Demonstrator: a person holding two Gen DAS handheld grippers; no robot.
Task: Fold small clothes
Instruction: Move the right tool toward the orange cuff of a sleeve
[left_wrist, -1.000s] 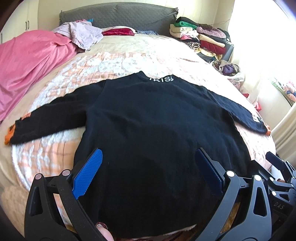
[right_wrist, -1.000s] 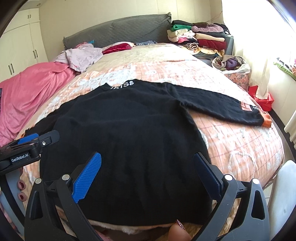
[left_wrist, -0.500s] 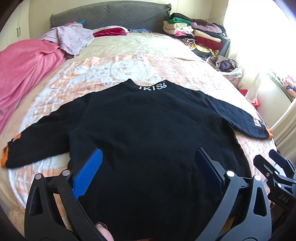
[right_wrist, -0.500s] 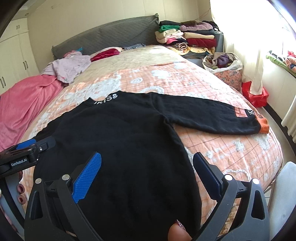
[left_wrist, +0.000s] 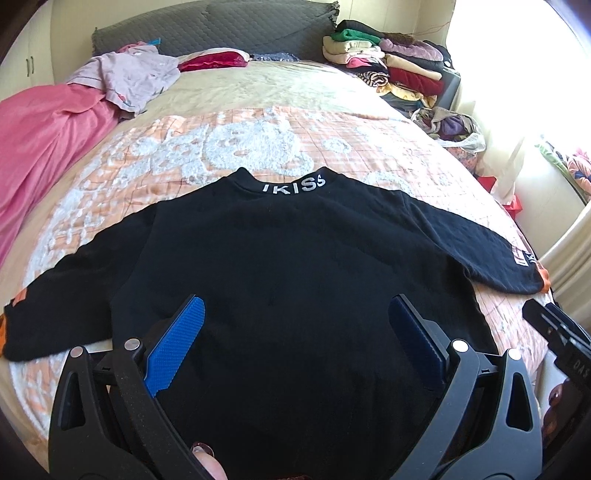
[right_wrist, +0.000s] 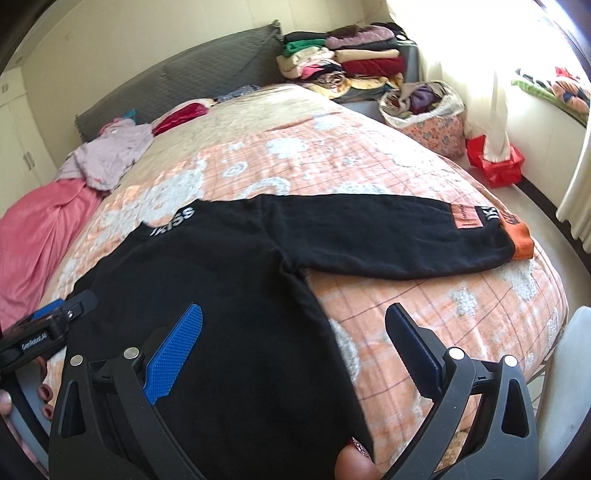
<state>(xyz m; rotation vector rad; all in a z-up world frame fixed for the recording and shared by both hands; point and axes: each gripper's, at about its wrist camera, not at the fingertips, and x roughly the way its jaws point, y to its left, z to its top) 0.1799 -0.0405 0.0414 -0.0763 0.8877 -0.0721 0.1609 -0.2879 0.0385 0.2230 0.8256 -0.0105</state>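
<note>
Left wrist view: black sweater (left_wrist: 295, 280) lies flat and unfolded on the bed (left_wrist: 258, 147), collar at 12 o'clock, sleeves at 3 and 9 o'clock; both grippers' fingers (left_wrist: 177, 343) spread wide, empty; all folds remain.

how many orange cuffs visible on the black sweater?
2. One orange cuff ends the sleeve stretched toward the window side; the other peeks out at the far left edge of the left wrist view, mostly cut off. Black sweater lies flat.
</note>
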